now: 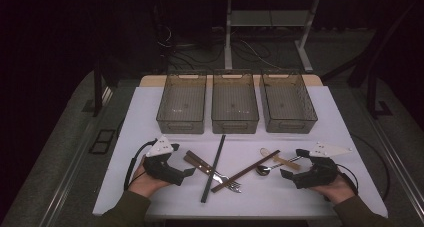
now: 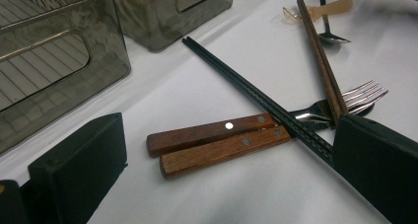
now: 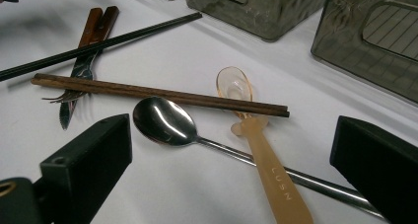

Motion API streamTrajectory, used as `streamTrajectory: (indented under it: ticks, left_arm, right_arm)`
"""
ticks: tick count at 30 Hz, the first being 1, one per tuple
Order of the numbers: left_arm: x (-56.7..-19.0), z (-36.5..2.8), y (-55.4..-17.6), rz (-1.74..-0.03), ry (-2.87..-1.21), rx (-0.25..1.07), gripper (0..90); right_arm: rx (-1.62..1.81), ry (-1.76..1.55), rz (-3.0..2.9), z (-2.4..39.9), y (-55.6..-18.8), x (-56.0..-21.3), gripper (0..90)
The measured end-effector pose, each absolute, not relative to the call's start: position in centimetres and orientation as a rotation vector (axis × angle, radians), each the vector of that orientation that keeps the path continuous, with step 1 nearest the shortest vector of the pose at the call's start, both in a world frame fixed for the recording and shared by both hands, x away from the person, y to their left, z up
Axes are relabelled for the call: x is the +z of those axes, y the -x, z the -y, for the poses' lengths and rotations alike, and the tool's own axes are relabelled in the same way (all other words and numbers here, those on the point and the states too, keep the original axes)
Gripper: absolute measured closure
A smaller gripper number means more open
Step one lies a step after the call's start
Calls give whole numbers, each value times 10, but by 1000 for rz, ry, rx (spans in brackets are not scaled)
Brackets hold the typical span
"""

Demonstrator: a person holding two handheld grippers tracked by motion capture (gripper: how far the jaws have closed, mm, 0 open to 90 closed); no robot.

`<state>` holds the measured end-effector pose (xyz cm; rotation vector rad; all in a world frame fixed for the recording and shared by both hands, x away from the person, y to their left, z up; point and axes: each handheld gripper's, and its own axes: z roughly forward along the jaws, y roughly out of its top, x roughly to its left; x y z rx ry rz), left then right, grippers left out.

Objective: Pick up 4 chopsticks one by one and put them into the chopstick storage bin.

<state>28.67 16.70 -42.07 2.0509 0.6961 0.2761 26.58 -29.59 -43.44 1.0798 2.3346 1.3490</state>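
Cutlery lies crossed on the white table (image 1: 150, 197). A pair of black chopsticks (image 1: 214, 167) (image 2: 256, 98) rests over a wood-handled fork and knife (image 1: 197, 162) (image 2: 217, 140). Brown chopsticks (image 1: 245, 172) (image 3: 157, 93) lie over a metal spoon (image 1: 263, 169) (image 3: 165, 123) and an amber plastic spoon (image 1: 275, 158) (image 3: 261, 155). My left gripper (image 1: 182, 160) (image 2: 229, 135) is low at the left, open, its jaws either side of the wooden handles without touching them. Open as well, my right gripper (image 1: 292, 163) (image 3: 231, 135) sits at the right with both spoon handles between its jaws, untouched.
Three smoky see-through bins stand in a row at the back of the table: left (image 1: 180, 124), middle (image 1: 235, 124), right (image 1: 290, 124). All three look empty. Bare white table lies along the front edge and beyond both hands.
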Motion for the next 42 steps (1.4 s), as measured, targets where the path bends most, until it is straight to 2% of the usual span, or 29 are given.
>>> streamTrajectory:
  ticks: [12,21,27,29,36,37,39,40,42]
  left_arm:
    - [-425,-164,-291,-718,-2080,266,4]
    - [-426,-160,-296,-716,-2101,261,44]
    - [-424,-156,-302,-725,-2070,286,145]
    - [-423,-154,-304,-731,-2072,293,153]
    - [-423,-150,-310,-736,-2054,272,298]
    - [-423,-149,-311,-739,-2048,269,298]
    - [-422,-148,-313,-738,-2049,262,381]
    - [-422,-147,-314,-736,-2047,264,381]
    - [-421,-145,-315,-732,-2052,271,437]
  right_arm:
    - [1362,-1093,-2330,297,-268,-435,24]
    - [1372,-1088,-2331,296,-269,-435,24]
    - [1365,-1091,-2327,297,-271,-435,24]
    - [1366,-1089,-2328,297,-271,-435,24]
    - [1370,-1097,-2324,297,-273,-437,24]
    - [1370,-1097,-2324,297,-273,-437,24]
    - [1382,-1104,-2325,297,-275,-437,24]
    - [1382,-1104,-2325,297,-275,-437,24]
    - [1389,-1097,-2329,297,-276,-437,24]
